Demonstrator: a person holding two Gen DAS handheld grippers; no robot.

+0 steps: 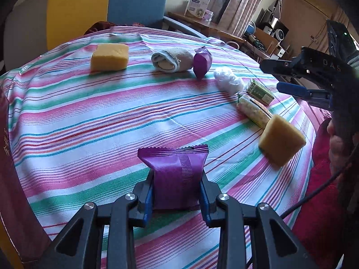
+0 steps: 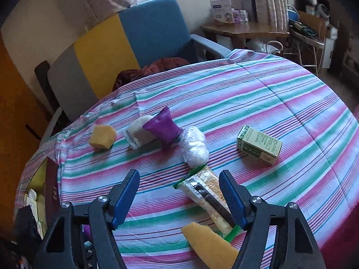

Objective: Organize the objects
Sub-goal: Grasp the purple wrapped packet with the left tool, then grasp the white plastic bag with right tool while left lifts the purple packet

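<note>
A round table under a striped cloth (image 1: 94, 121) carries everything; places below are given from the white bundle (image 1: 227, 79) near the cloth's middle.

Beyond the table's far edge, well behind the bundle, stands a chair (image 2: 125, 42) with yellow, blue and grey panels.

At the table's left edge, far from the bundle, a maroon box (image 2: 52, 190) stands on its side.

The left gripper (image 1: 177, 188) is nearer the camera than the bundle and well apart from it. Its jaws pinch a purple packet (image 1: 176, 174), pads pressed on both its sides.

The right gripper (image 2: 179, 192) hangs over the cloth just on the near side of the bundle. Its jaws stand spread; the snack bar (image 2: 208, 196) lies on the cloth between them, and whether the right pad touches it cannot be told.

One sponge (image 1: 110, 56) lies far to the bundle's left. A second sponge (image 1: 280, 142) lies on the near side of the bundle, past the snack bar's end.

A rolled sock (image 1: 170, 61) lies left of the bundle, touching a second purple packet (image 1: 202, 61), which stands between sock and bundle.

A green box (image 2: 259, 144) lies on its side to the bundle's right, apart from it.
</note>
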